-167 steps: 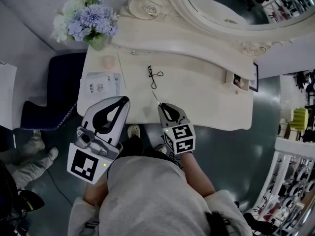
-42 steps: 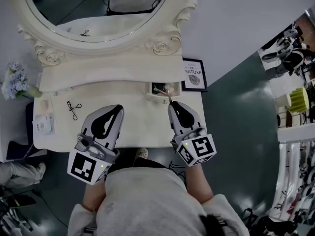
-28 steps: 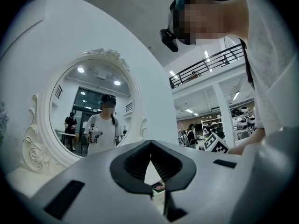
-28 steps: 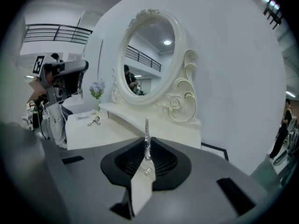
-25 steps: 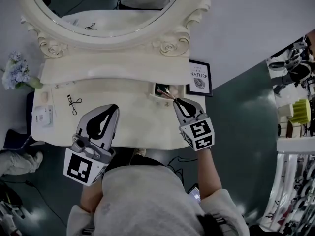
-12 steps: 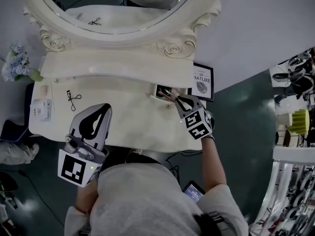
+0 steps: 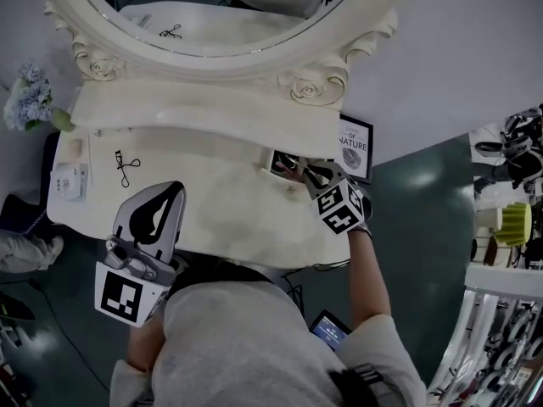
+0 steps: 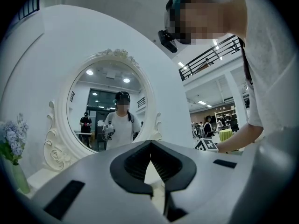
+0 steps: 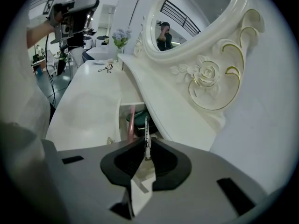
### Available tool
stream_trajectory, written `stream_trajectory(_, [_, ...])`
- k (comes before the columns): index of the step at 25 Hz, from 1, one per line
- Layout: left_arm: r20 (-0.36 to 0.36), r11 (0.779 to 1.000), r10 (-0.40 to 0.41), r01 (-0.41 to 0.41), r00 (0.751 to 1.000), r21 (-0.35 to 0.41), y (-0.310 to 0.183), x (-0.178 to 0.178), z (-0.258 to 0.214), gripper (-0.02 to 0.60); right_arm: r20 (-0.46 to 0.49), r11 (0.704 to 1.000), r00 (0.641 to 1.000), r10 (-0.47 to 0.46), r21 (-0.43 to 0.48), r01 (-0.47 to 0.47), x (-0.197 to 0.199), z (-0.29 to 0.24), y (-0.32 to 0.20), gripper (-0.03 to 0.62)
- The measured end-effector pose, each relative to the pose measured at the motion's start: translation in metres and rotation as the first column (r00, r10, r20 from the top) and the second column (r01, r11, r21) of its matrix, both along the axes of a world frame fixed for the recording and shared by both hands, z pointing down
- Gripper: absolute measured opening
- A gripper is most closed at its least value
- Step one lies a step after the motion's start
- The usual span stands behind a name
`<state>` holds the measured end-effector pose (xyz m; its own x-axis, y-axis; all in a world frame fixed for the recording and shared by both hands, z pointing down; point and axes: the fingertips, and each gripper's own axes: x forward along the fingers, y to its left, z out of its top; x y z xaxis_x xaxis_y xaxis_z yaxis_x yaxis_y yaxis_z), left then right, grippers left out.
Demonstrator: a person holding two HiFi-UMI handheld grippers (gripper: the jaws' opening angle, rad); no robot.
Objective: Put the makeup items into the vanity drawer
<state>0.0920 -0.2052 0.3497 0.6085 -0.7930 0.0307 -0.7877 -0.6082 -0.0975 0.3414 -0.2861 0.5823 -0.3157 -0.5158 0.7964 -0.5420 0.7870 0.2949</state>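
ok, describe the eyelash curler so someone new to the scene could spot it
On the white vanity with the oval mirror, go to the left end of the top, by the purple flowers. The eyelash curler lies flat there, right of a pale packet and a small round pale item. It alone is thin, black and wiry, with scissor-like loops.

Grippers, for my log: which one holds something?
The right gripper, jaws shut on a thin tool at the drawer; the left gripper is empty.
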Motion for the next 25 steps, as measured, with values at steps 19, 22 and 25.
stream_trajectory(19, [-0.003,1.000,-0.010,0.010,1.000,-0.003,0.000,-0.013,-0.001,0.014,0.106,0.994,0.988,0.109,0.006,-0.110,-0.005,-0.006,-0.004,0.086])
stream_trajectory(22, [-0.001,1.000,-0.002,0.002,1.000,0.007,0.004,-0.016,-0.005,0.014,0.156,0.989,0.977,0.142,0.022,-0.147,-0.010,-0.014,0.001,0.067])
stream_trajectory(25, [0.001,1.000,0.008,-0.008,1.000,0.014,0.010,-0.022,-0.008,0.014,0.237,0.978,0.953,0.190,0.039,-0.205,-0.016,-0.027,0.007,0.035])
